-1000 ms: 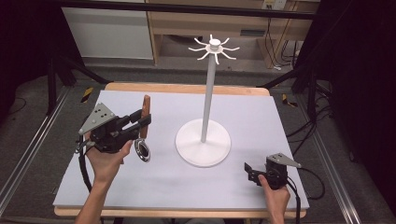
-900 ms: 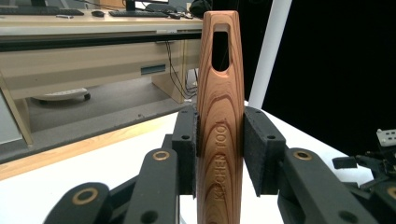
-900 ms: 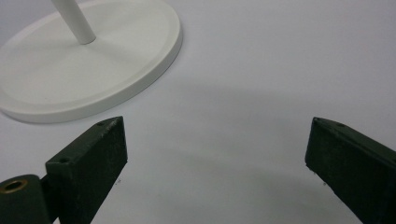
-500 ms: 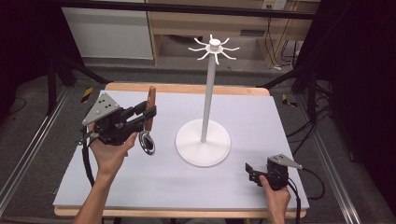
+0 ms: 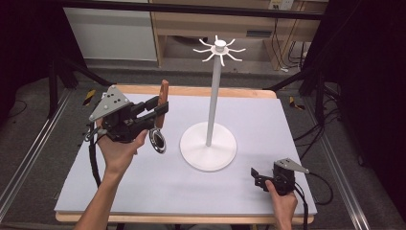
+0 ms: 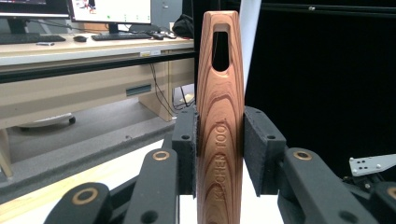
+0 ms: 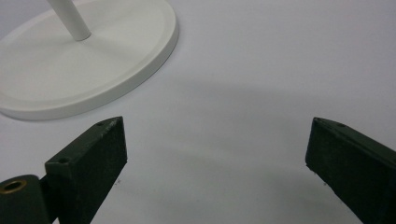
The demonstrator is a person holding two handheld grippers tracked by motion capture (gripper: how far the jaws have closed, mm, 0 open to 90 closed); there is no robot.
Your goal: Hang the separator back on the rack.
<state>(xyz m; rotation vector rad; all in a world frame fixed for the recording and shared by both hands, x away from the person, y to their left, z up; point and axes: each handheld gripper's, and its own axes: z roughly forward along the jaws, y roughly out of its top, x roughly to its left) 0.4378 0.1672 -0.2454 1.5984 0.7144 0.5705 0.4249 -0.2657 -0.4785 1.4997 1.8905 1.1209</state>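
Observation:
My left gripper (image 5: 158, 111) is shut on the wooden handle (image 6: 219, 130) of a kitchen tool, held upright above the table's left side. The handle (image 5: 163, 103) has a hanging slot at its top, and a shiny metal head (image 5: 157, 141) hangs below the jaws. A white stand (image 5: 208, 146) with a round base, a tall pole and several hooks (image 5: 219, 48) at its top rises mid-table, right of the tool. My right gripper (image 5: 255, 176) rests low at the table's front right, open, with nothing between its fingers (image 7: 88, 163). The stand's base (image 7: 88, 70) lies just ahead of it.
The table carries a pale grey mat (image 5: 268, 120) with a wooden edge (image 5: 191, 219). Dark tripod legs (image 5: 62, 72) stand to the left and black curtains to the right. A desk with monitors (image 6: 70, 28) sits beyond the table.
My left gripper has lifted the tool higher and slightly rightward, nearer the stand. The right gripper has stayed put.

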